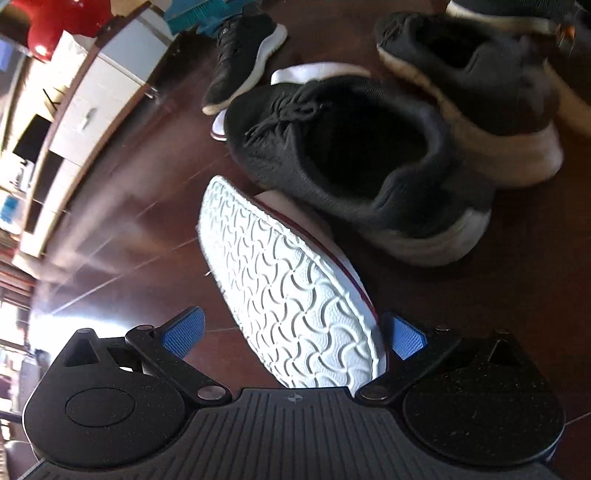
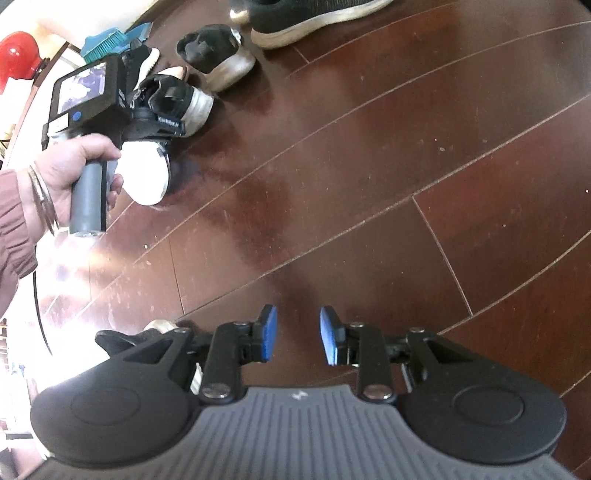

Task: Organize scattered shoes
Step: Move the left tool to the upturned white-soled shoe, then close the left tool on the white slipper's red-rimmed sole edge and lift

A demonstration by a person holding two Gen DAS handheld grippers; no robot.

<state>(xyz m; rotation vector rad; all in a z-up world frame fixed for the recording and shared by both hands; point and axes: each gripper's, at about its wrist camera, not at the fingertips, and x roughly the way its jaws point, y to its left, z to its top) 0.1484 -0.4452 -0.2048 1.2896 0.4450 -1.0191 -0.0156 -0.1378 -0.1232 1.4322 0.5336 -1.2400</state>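
A white-soled shoe (image 1: 291,295) with a red-trimmed edge stands on its side, patterned sole toward the camera, leaning on a black mesh sneaker (image 1: 351,158). My left gripper (image 1: 295,334) is open around its heel; the right pad (image 1: 406,336) touches the sole's edge, the left pad (image 1: 183,332) is apart from it. More black sneakers lie beyond (image 1: 480,85) (image 1: 240,62), with a second white shoe (image 1: 317,72) partly hidden under them. My right gripper (image 2: 299,334) hangs over bare floor, open, nothing between its pads. The right wrist view shows a hand (image 2: 74,162) holding the left gripper at the shoe pile (image 2: 218,55).
Dark red wooden floor (image 2: 406,147) stretches to the right of the pile. A white cabinet with drawers (image 1: 92,107) runs along the left, with a red object (image 1: 55,26) and a teal brush (image 2: 107,42) beside it. A black shoe (image 2: 122,339) lies under my right gripper's left side.
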